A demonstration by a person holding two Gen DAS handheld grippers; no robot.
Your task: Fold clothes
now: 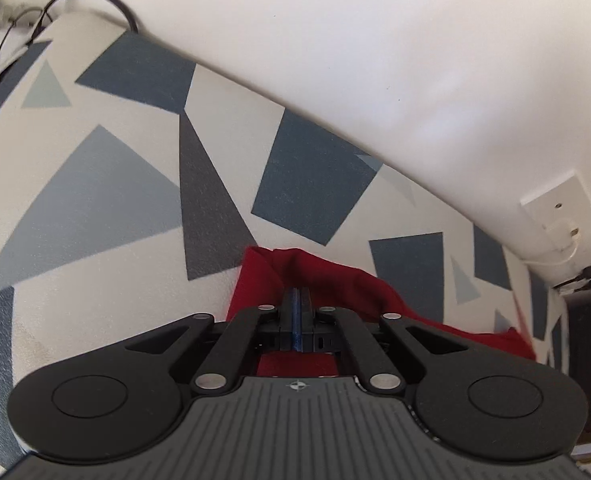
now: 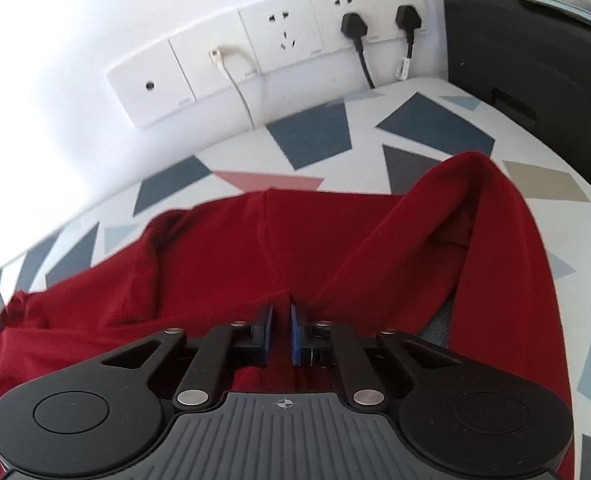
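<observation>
Black linkage arms of the left gripper (image 1: 295,296) fill the foreground; its blue pads are pressed together, with a raised ridge of the red garment (image 1: 327,280) pinched between them. On the other side, the right gripper (image 2: 281,312) stands nearly closed, a narrow slit between its blue pads (image 2: 297,332), and red cloth is gathered in that slit. Soft and matte, the garment lies rumpled across the table (image 1: 95,200), one fold humped up to the right. Grey and blue angular patches pattern the smooth tabletop. Beyond the cloth, bare table runs to a white wall (image 2: 55,40) with sockets (image 2: 283,36); a black box (image 2: 535,60) stands at the right edge.
</observation>
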